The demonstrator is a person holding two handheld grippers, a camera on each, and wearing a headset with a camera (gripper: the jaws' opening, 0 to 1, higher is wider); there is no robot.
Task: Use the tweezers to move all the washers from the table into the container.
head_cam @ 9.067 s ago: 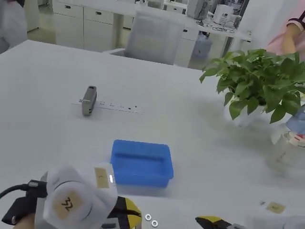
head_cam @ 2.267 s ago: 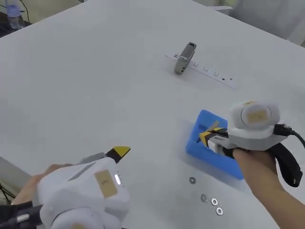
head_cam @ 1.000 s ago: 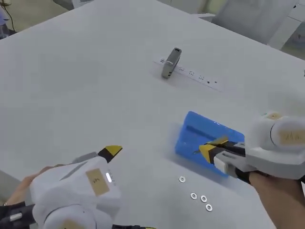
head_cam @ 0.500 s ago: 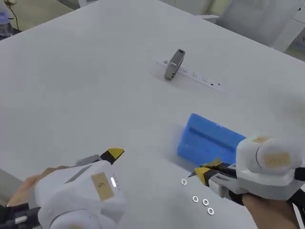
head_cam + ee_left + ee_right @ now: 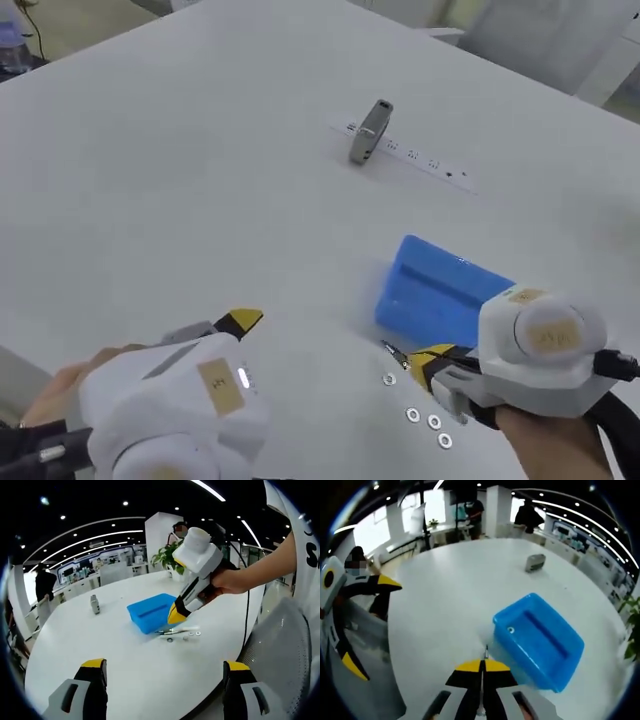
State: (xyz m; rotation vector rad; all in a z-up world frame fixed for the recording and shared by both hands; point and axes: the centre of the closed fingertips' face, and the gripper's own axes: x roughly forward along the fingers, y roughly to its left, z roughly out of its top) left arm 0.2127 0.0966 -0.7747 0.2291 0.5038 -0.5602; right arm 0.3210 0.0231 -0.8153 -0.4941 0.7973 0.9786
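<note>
Blue container (image 5: 430, 300), open-topped and rectangular, stood a little in from the near edge of the white table (image 5: 180, 180). One washer (image 5: 510, 629) lay inside it close to a corner, the only piece seen delivered. Four washers (image 5: 413, 414) lay on the table top in a loose cluster between the container and the near edge, apart from one another, none touching the container wall, all yet to be moved. Slim grey tweezers (image 5: 172, 630) were carried by the right gripper (image 5: 482, 666), whose jaws were pressed together on the tweezers' shaft. The tips pointed down by the washer nearest the container. Whether they touched it could not be told, and nothing appeared pinched between them. Idle left gripper (image 5: 164, 664) hung toward the near left edge, jaws spread wide with nothing between them. Judged state of the task: early, about one of five moved, a further pick-up apparently about to start, four transfers outstanding. Surface: plain, smooth, matt white, with a rounded edge as seen in the left gripper view. Also on it, toward the far side: a white power strip (image 5: 420, 158) with a grey adapter (image 5: 370, 130) standing at one end. Room: open-plan office with rows of ceiling lights, white desks and cabinets, a potted plant (image 5: 167, 557) at the far edge, what looked like a mesh chair back (image 5: 285, 660) beside the table, and persons standing in the background.
</note>
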